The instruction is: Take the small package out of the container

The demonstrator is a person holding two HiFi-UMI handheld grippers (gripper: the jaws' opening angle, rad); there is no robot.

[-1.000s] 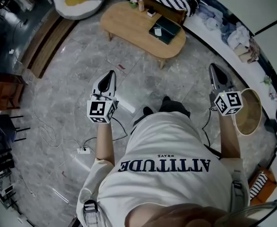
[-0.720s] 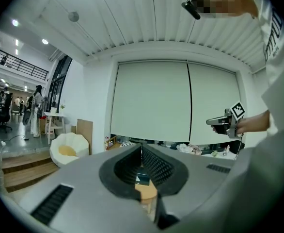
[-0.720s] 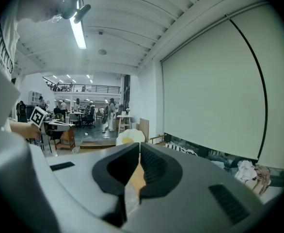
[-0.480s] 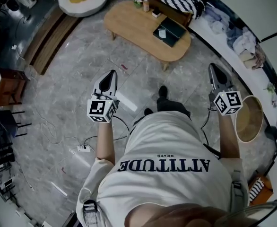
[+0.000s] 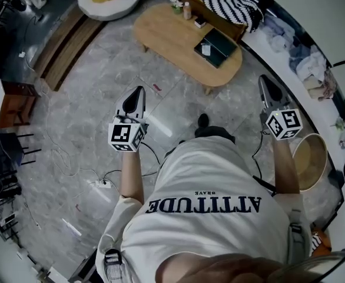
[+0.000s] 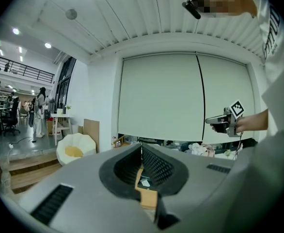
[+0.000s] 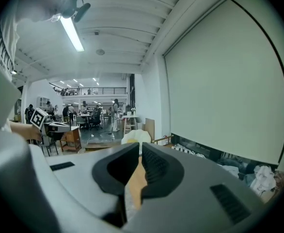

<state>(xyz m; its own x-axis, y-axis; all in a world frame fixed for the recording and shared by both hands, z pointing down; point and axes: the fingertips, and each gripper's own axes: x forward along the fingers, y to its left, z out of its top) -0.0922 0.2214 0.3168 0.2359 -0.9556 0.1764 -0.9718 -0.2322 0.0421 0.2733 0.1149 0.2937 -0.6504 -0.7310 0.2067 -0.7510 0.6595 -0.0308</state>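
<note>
Left claw point(image 5: 139, 92) and right claw point(image 5: 264, 80) are closed, empty; small white package point(image 5: 205, 49) in far dark flat container point(image 5: 221, 41) looks light, so pinch its edge

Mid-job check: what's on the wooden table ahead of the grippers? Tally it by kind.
Small upright bottle-like items: 2
Small dark item: 1
Dark flat container: 1
Small pale package lying in it: 1
Total: 5
</note>
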